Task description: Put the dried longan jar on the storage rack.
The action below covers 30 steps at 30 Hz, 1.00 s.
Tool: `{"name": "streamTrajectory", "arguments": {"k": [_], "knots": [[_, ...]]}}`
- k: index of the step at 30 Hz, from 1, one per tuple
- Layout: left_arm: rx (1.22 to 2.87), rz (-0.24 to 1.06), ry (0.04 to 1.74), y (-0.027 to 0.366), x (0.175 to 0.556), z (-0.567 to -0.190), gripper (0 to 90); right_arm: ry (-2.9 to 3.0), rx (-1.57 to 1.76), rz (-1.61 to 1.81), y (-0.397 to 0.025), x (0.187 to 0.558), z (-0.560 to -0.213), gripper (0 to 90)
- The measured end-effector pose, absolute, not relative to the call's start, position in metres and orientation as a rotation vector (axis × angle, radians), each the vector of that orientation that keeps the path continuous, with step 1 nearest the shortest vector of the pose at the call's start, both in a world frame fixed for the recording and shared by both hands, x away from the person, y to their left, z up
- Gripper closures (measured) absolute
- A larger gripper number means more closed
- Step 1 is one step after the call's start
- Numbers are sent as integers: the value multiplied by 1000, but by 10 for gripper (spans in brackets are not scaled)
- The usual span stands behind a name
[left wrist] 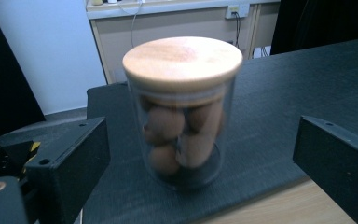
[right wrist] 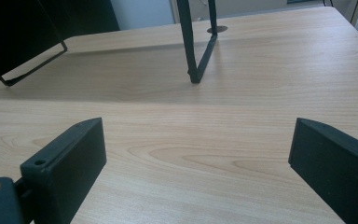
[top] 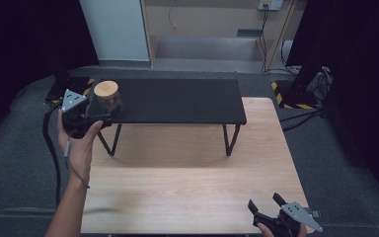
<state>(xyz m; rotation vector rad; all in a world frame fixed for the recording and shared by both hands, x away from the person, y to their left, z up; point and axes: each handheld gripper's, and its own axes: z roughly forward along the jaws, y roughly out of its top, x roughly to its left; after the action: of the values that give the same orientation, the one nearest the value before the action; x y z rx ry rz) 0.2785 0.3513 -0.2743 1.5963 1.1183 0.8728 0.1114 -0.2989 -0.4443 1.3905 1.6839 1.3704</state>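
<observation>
Right hand-held gripper (top: pixel 266 207), jaws wide and empty, low over the worktop (top: pixel 187 192); left hand-held gripper (left wrist: pixel 200 154), equally spread, faces the upright jar (left wrist: pixel 182 112) straight ahead on the black shelf (top: pixel 177 101).

- A jar (top: pixel 108 96) is standing on the left end of a raised shelf (top: pixel 177 101).
- The shelf is sitting on the far half of the table (top: pixel 187 187).
- The left gripper (top: pixel 86 116) is hovering just before the jar.
- The right gripper (top: pixel 266 207) is waiting at the table's near right edge.
</observation>
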Motion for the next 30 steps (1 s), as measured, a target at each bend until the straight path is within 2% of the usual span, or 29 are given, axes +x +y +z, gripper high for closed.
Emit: {"name": "streamTrajectory", "arguments": {"k": [17,30], "knots": [[1567,847,1164,362,210,-328,27,1701,1363,1394,-293,115,-444,41],[1549,808,1210,369,181,-372,28,1712,1341,1412,-287,118,-443,41]]}}
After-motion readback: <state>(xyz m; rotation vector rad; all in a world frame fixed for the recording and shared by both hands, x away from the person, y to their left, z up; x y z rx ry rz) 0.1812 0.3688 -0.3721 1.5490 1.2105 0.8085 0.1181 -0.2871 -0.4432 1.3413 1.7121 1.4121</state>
